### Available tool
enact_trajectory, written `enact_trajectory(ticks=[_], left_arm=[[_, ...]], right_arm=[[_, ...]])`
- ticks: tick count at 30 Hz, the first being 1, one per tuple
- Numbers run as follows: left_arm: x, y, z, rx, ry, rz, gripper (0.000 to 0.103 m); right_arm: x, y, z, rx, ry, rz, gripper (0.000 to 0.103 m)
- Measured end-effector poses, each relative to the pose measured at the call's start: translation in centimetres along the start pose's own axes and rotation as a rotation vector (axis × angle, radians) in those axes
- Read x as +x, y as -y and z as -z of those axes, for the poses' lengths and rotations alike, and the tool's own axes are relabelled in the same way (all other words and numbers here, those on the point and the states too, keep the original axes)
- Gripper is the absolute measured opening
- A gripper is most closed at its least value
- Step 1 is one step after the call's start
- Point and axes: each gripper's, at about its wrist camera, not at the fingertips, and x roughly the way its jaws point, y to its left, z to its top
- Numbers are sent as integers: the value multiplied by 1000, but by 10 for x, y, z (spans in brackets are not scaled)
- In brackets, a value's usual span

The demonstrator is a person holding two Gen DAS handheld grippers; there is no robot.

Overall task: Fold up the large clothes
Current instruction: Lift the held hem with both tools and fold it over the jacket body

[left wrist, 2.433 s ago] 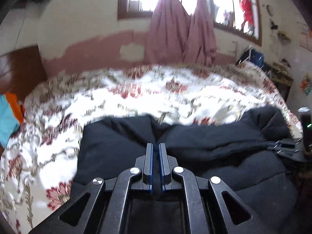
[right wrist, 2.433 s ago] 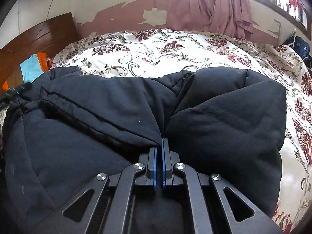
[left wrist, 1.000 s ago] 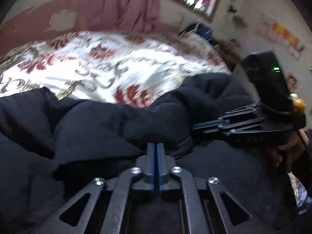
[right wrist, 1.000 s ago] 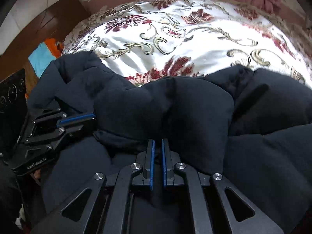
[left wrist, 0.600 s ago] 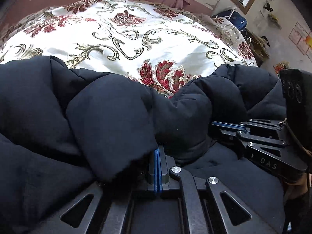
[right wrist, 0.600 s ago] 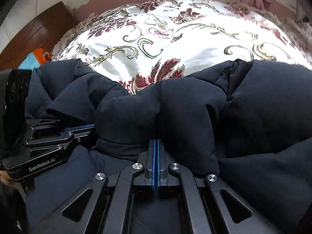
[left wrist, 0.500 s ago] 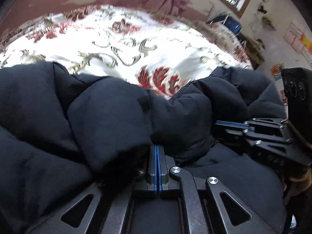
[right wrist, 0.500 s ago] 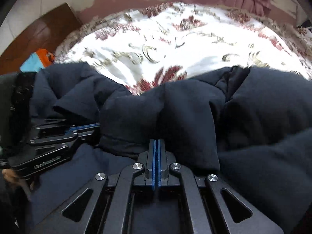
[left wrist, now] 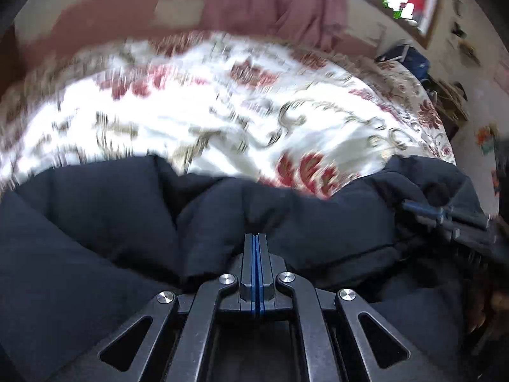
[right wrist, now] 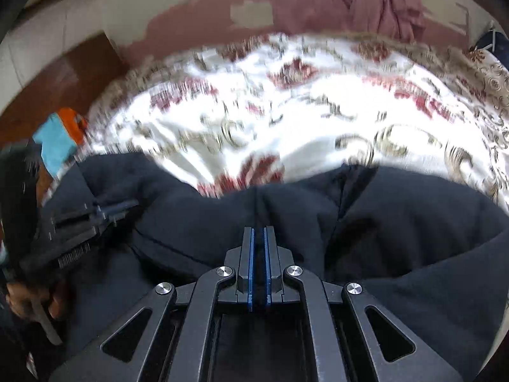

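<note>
A large black padded jacket lies bunched on the near part of a floral bedspread; it also fills the lower right wrist view. My left gripper is shut on a fold of the jacket. It also shows at the left of the right wrist view. My right gripper is shut on another fold, with a thin slit between its blue pads. It shows at the right edge of the left wrist view. Both views are motion-blurred.
The bedspread stretches beyond the jacket to a pink and cream wall with a pink curtain. A wooden headboard and a blue and orange cloth are at the left. A dark bag is beyond the bed's right side.
Both grippers have lifted and tilted up with the jacket folds still in them, so more wall and bedspread show. The two grippers have moved farther apart sideways.
</note>
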Motion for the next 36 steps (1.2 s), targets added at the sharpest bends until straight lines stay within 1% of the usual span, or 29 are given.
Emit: enact_trajectory(ticks=[3,6,7,9,11,13,14,15,16,17,19,20,22,24,26,30,33,35,36], left_arm=[[4,-3,6,-10,-10,15,4],[19,1,11,14,-29,-22,4],[20,6,11,28,-31,-40,4],[17,6,12,32,-27,-44,4],[11,2,16,9,-4,-2,4],[4,-6,15,-23,24,63,4],[-5,-11,16,-44,60,101,4],[-11,-14,17,-55,89,117,4],[-18,-15,19,-65,120,128,4],[-20,-16,20,-66,129,126,4],[-12,-12,21,-49,73,62,4],[-6,-9,21,-33,43,37,4],[0,-4,20,-7,23,-2,4],[5,-3,20,-3,1,-13,4],[9,-3,21,-2,-14,-14,4],[14,0,22,3,-16,-16,4],[11,1,26,9,4,-2,4],[5,0,27,0,20,23,4],[2,-1,27,-7,26,35,4]], right_arm=[[13,0,7,-1,-8,8,1],[18,-2,8,11,-9,15,0],[18,-4,8,2,-5,24,0],[15,-7,11,-11,7,41,0],[8,-10,14,-19,35,42,0],[-10,-13,14,-35,102,3,2],[-20,-19,14,-59,147,-24,2],[-27,-26,14,-87,181,-39,2],[-29,-32,13,-107,187,-48,4],[-23,-39,12,-128,157,-44,4],[-7,-44,12,-148,90,-11,4],[-3,-44,11,-150,73,-7,4],[6,-41,9,-133,40,-5,4],[18,-34,9,-99,-5,-19,4],[26,-33,12,-91,-28,-13,2],[40,-45,19,-130,-43,55,0],[40,-52,22,-162,-36,112,0],[30,-53,23,-167,-2,106,1],[20,-52,24,-161,27,85,2]])
